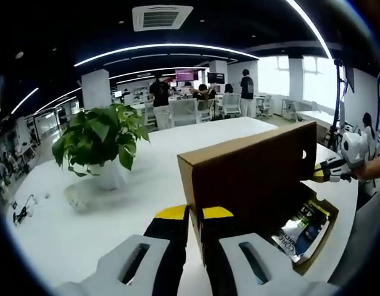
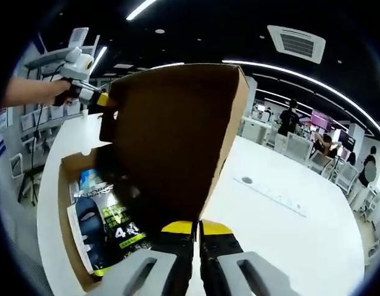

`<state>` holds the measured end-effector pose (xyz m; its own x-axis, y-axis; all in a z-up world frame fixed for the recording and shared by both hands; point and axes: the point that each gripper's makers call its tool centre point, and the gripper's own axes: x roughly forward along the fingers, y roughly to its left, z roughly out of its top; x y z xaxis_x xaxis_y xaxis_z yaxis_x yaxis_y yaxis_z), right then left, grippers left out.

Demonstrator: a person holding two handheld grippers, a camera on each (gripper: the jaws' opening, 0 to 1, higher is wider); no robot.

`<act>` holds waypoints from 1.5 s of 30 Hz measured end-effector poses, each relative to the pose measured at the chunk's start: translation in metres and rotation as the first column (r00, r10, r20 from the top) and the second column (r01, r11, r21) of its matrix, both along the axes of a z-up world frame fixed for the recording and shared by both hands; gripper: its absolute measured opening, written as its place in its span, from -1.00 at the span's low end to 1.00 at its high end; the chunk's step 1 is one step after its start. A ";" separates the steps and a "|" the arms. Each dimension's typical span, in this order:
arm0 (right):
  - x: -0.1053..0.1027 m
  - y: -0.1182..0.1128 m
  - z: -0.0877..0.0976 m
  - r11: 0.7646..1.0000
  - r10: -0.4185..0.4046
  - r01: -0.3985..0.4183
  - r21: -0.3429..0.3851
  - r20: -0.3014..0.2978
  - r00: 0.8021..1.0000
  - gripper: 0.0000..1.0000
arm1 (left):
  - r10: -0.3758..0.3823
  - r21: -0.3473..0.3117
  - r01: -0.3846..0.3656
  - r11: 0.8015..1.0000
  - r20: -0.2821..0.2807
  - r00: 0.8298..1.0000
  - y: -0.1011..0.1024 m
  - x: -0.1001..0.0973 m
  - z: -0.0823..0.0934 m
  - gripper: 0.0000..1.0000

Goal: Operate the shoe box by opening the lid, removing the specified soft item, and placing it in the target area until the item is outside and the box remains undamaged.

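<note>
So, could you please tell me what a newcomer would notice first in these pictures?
Most striking is the brown shoe box on the white table, its lid standing upright and a printed packet lying inside. Both grippers, left and right, clamp the lid's edges. A potted plant stands nearby.

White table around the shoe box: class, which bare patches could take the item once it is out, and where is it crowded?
Bare table lies between the potted plant and the shoe box. In the right gripper view, more lies beyond the raised lid, short of a flat strip. Crowded: inside the box, around the packaged item.
</note>
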<state>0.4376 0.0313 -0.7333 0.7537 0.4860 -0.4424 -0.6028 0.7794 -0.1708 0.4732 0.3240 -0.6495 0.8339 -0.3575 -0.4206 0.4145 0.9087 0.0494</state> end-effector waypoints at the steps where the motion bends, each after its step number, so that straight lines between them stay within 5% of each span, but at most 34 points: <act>1: 0.000 0.000 0.000 1.000 -0.001 0.001 -0.001 0.001 1.000 -1.00 | -0.001 0.003 0.001 1.000 0.003 1.000 0.000 0.000 0.000 -0.91; 15: 0.004 0.000 0.002 1.000 0.003 -0.003 -0.011 0.006 1.000 -1.00 | 0.053 -0.033 -0.054 0.998 -0.040 0.998 0.012 -0.005 -0.022 -0.72; 25: 0.011 0.001 0.006 1.000 0.004 -0.004 -0.015 0.013 1.000 -1.00 | 0.073 -0.028 -0.076 0.997 -0.108 0.991 0.013 -0.013 -0.053 -0.81; 45: 0.022 0.003 0.005 0.999 0.010 -0.010 -0.036 0.010 1.000 -1.00 | 0.078 -0.048 -0.086 0.995 -0.148 0.986 0.003 -0.008 -0.068 -0.98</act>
<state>0.4600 0.0338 -0.7279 0.7535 0.4775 -0.4518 -0.6085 0.7668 -0.2044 0.4657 0.3274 -0.7179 0.7922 -0.3160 -0.5220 0.3376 0.9396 -0.0564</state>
